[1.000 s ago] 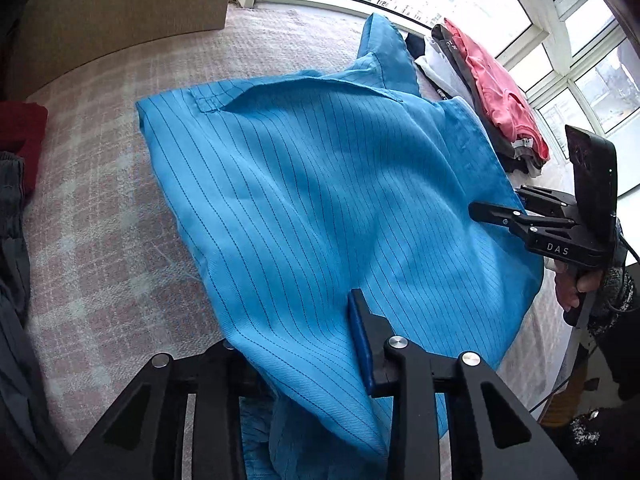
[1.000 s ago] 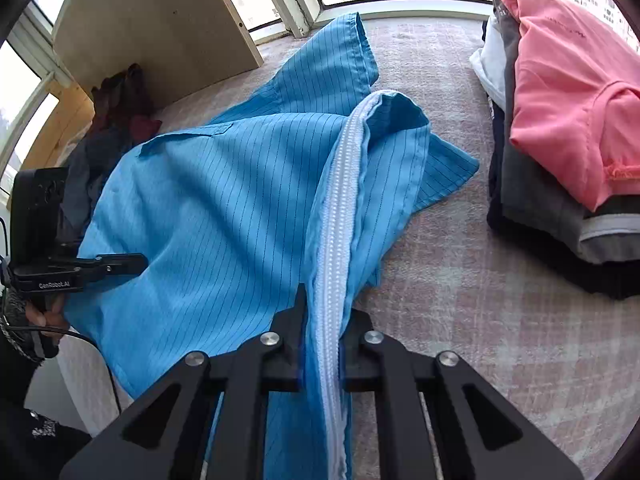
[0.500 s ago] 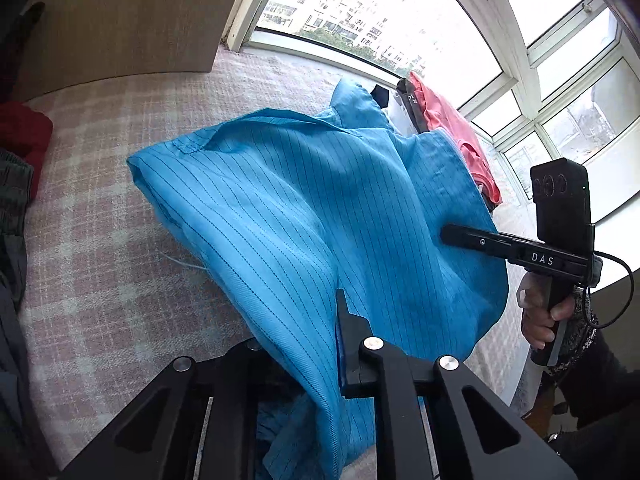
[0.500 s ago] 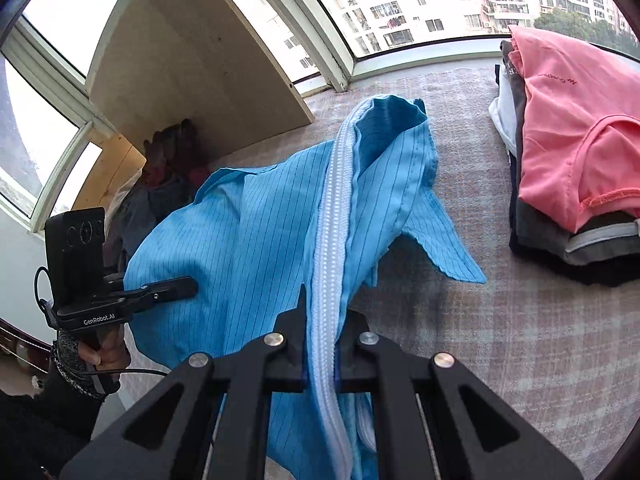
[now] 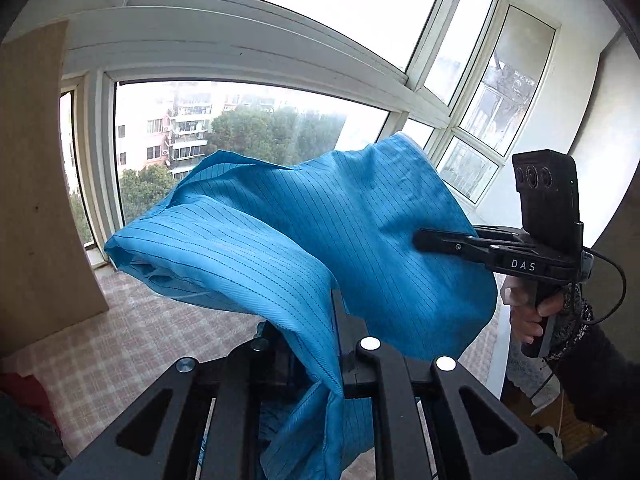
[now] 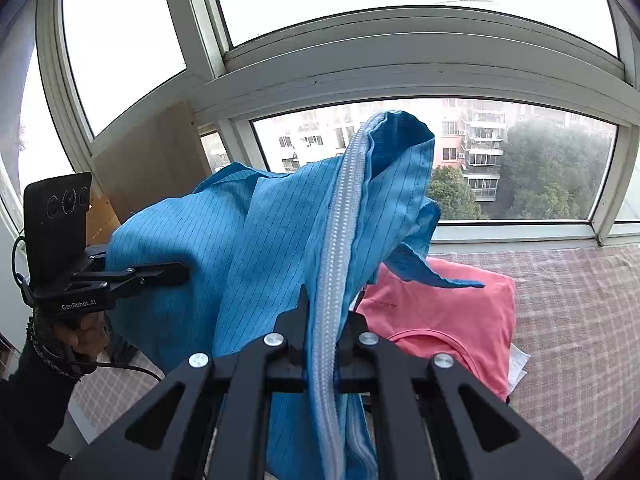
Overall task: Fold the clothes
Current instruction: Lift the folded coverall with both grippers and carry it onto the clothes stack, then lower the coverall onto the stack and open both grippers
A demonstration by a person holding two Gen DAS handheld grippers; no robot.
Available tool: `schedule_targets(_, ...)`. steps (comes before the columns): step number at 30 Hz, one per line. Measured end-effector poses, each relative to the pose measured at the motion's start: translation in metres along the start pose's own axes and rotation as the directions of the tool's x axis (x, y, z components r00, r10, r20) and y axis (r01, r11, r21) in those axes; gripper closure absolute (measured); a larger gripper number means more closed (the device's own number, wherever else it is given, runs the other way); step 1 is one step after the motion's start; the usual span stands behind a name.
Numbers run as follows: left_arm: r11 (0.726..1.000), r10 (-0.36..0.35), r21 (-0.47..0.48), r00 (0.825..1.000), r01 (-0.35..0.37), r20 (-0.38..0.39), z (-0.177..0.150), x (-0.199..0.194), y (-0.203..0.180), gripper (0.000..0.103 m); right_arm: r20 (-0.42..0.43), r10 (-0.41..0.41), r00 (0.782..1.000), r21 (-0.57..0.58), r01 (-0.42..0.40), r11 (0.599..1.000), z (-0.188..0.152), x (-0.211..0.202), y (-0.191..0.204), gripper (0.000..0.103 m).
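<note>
Blue pinstriped garment (image 5: 360, 232) is up in the air in front of the window (image 6: 520, 160), clear of the checked bed cover (image 6: 580, 300). Left gripper (image 5: 338, 344) is clamped on a fold of its fabric, jaws having just closed narrow. Right gripper (image 6: 322, 344) is pinched tight on the white zipper strip (image 6: 340, 240) along the garment's edge. Pink folded top (image 6: 448, 312) lies on a clothes stack on the cover below, near the window edge. Wooden board (image 5: 36, 184) leans at the cover's far left corner.
</note>
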State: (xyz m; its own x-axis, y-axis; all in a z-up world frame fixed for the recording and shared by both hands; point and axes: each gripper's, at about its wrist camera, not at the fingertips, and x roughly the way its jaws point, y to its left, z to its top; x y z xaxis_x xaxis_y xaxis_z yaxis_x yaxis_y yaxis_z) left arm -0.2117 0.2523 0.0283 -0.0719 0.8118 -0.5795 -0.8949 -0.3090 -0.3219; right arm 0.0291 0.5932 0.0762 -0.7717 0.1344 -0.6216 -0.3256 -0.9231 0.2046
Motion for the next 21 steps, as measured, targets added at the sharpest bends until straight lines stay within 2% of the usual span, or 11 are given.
schedule_targets(3, 0.999, 0.001, 0.039, 1.0, -0.001, 0.005, 0.037, 0.047, -0.024, 0.092, -0.034, -0.068, 0.997, 0.012, 0.068, 0.998, 0.008, 0.014, -0.059, 0.096)
schedule_targets(7, 0.999, 0.006, 0.042, 0.998, -0.004, -0.057, 0.059, 0.124, -0.032, 0.092, -0.14, -0.126, 0.982, 0.041, 0.133, 0.99, -0.005, 0.068, -0.129, 0.096)
schedule_targets(9, 0.999, 0.028, 0.025, 0.993, -0.025, -0.113, 0.056, 0.165, -0.027, 0.092, -0.205, -0.133, 0.97, 0.071, 0.151, 0.986, -0.021, 0.101, -0.161, 0.096)
schedule_targets(12, 0.998, 0.057, -0.025, 0.973, -0.064, -0.223, 0.035, 0.227, -0.006, 0.092, -0.301, -0.195, 0.933, 0.054, 0.221, 0.974, -0.046, 0.15, -0.189, 0.094)
schedule_targets(14, 0.994, 0.079, -0.05, 0.952, -0.098, -0.297, 0.016, 0.261, 0.011, 0.091, -0.341, -0.146, 0.928, 0.119, 0.197, 0.973, -0.056, 0.164, -0.21, 0.086)
schedule_targets(15, 0.993, 0.07, -0.067, 0.944, -0.097, -0.321, 0.007, 0.272, 0.018, 0.09, -0.354, -0.119, 0.927, 0.149, 0.181, 0.972, -0.057, 0.165, -0.217, 0.082)
schedule_targets(16, 0.992, 0.046, -0.093, 0.942, -0.081, -0.331, 0.001, 0.277, 0.024, 0.086, -0.349, -0.096, 0.932, 0.177, 0.166, 0.97, -0.057, 0.161, -0.222, 0.081)
schedule_targets(17, 0.99, 0.028, -0.119, 0.945, -0.07, -0.327, -0.002, 0.276, 0.03, 0.08, -0.331, -0.091, 0.939, 0.187, 0.16, 0.969, -0.055, 0.152, -0.224, 0.081)
schedule_targets(20, 0.986, -0.012, -0.164, 0.956, -0.038, -0.293, -0.001, 0.257, 0.044, 0.073, -0.274, -0.085, 0.958, 0.212, 0.146, 0.966, -0.047, 0.124, -0.229, 0.078)
schedule_targets(21, 0.986, 0.006, -0.156, 0.96, -0.051, -0.278, 0.002, 0.246, 0.046, 0.071, -0.251, -0.125, 0.96, 0.193, 0.177, 0.965, -0.044, 0.113, -0.227, 0.076)
